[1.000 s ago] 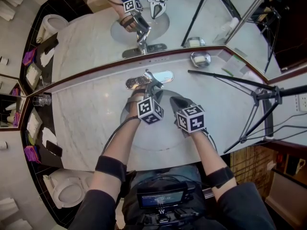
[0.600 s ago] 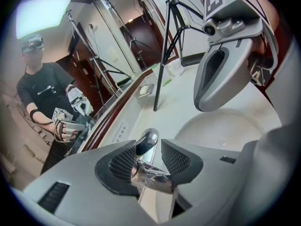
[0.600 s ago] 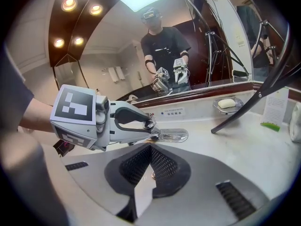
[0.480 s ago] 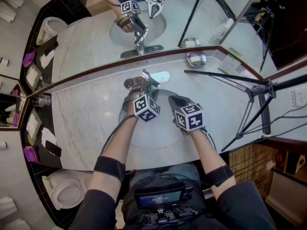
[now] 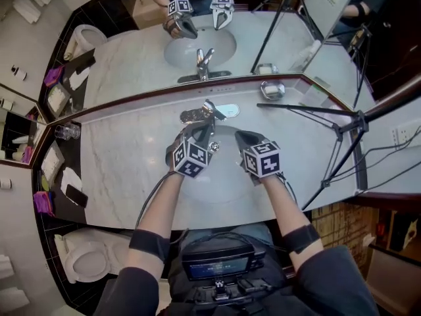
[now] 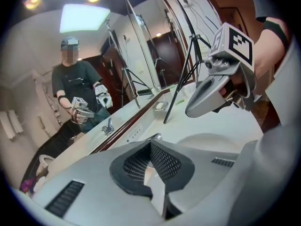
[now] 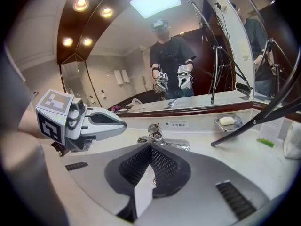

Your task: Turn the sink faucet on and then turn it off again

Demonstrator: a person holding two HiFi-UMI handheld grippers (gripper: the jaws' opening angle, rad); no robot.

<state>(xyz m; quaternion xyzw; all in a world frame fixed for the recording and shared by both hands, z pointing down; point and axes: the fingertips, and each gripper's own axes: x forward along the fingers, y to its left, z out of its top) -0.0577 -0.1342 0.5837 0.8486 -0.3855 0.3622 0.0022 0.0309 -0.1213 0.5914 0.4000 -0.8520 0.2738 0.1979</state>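
Chrome single-lever faucet (image 5: 209, 110) on an oval base plate, at the 12 o'clock rim of the sink basin (image 5: 223, 186). Only the head view shows both grippers over the basin: left gripper (image 5: 201, 132) near the faucet at its 7 o'clock, right gripper (image 5: 242, 137) at its 5 o'clock. The right gripper view shows the lever head-on, just beyond jaws pressed together on nothing, with a soap dish (image 7: 227, 121) at 3 o'clock. The left gripper view hides most of the faucet behind jaws that have just closed, empty.
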